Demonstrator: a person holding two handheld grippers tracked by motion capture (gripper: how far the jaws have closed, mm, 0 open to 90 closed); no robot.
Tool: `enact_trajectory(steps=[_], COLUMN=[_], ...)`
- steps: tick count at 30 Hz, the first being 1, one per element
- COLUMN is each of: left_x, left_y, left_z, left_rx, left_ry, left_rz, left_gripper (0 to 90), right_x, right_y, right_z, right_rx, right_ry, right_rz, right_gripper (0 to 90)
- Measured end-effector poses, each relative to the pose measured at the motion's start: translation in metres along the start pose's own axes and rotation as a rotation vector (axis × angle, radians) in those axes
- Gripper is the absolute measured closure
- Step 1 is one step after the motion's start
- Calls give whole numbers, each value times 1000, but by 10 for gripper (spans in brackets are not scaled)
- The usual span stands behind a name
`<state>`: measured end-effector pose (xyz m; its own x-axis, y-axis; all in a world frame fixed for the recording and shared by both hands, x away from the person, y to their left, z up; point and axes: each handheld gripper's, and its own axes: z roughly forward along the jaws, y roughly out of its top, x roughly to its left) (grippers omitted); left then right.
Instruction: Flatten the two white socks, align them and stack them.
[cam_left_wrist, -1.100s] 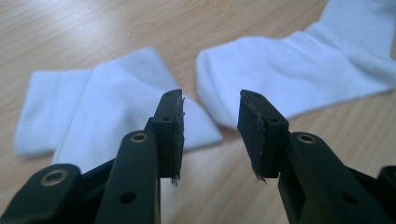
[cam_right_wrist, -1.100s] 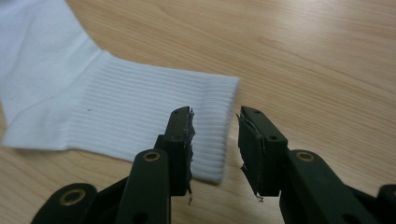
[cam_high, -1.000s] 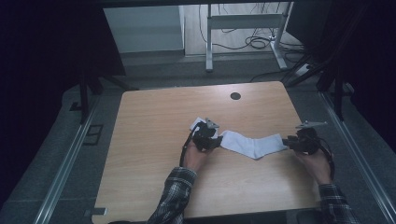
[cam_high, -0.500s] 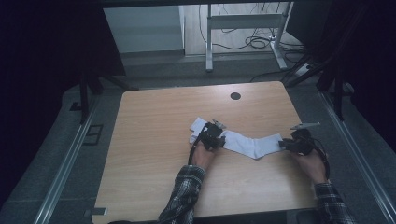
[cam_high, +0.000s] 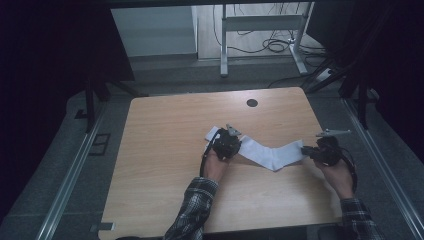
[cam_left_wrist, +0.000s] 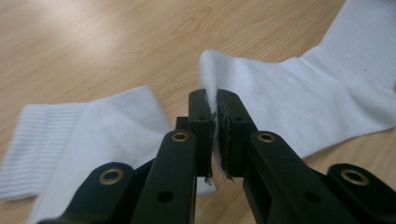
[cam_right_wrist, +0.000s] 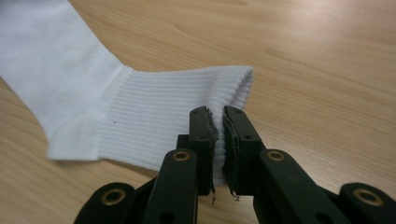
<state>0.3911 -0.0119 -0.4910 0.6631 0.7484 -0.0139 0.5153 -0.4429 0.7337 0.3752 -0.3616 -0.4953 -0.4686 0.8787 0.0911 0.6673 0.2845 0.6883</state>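
High view shows a white sock (cam_high: 272, 155) lying bent on the table (cam_high: 165, 150). At the sock's toe end the left gripper (cam_high: 227, 145) pinches a fold; at its ribbed cuff the right gripper (cam_high: 320, 151) clamps the edge. Both have just been closing, likely to lift and straighten it.

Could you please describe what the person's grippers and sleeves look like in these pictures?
Both grippers, left and right, are black, with two flat jaws on arms fixed by brass-ringed rivets. A grey three-cornered plate tops each. A black cable trails from the left one. The pads look frayed at the edges. The sleeves are dark plaid.
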Motion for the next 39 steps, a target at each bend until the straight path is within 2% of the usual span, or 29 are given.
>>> enact_trajectory(steps=[5, 7, 10, 19, 22, 24, 28, 30, 34, 39], left_x=[3, 7, 12, 30, 31, 33, 35, 38, 48, 62], left_y=[-5, -11, -22, -71, -88, -100, -120, -127, -119, -89], left_z=[-31, -45, -60, -100, -107, -107, -96, -91, -96, -97], left_rx=[-12, -7, -5, 26, 32, 53, 105, 120, 79, 38], left_ry=[7, 19, 29, 55, 65, 70, 53, 45, 58, 91], left_rz=[9, 16, 5, -44, -61, -71, -103, -123, -154, -150], left_gripper=[848, 848, 848, 846, 845, 845, 835, 782, 666, 641], right_x=[17, 26, 41, 85, 100, 107, 110, 109, 106, 96], right_y=[7, 9, 13, 17, 17, 16, 8, 4, 6, 8], right_z=[-5, -4, -2, 14, 22, 29, 44, 49, 44, 37], right_rx=[-24, -21, -22, 8, 28, 47, 106, 127, 102, 70], right_ry=[35, 54, 89, 188, 205, 205, 201, 188, 179, 154], right_rz=[-33, -50, -70, -139, -171, -188, -195, -203, -193, -179], right_gripper=[807, 807, 806, 805, 803, 801, 785, 763, 707, 678])
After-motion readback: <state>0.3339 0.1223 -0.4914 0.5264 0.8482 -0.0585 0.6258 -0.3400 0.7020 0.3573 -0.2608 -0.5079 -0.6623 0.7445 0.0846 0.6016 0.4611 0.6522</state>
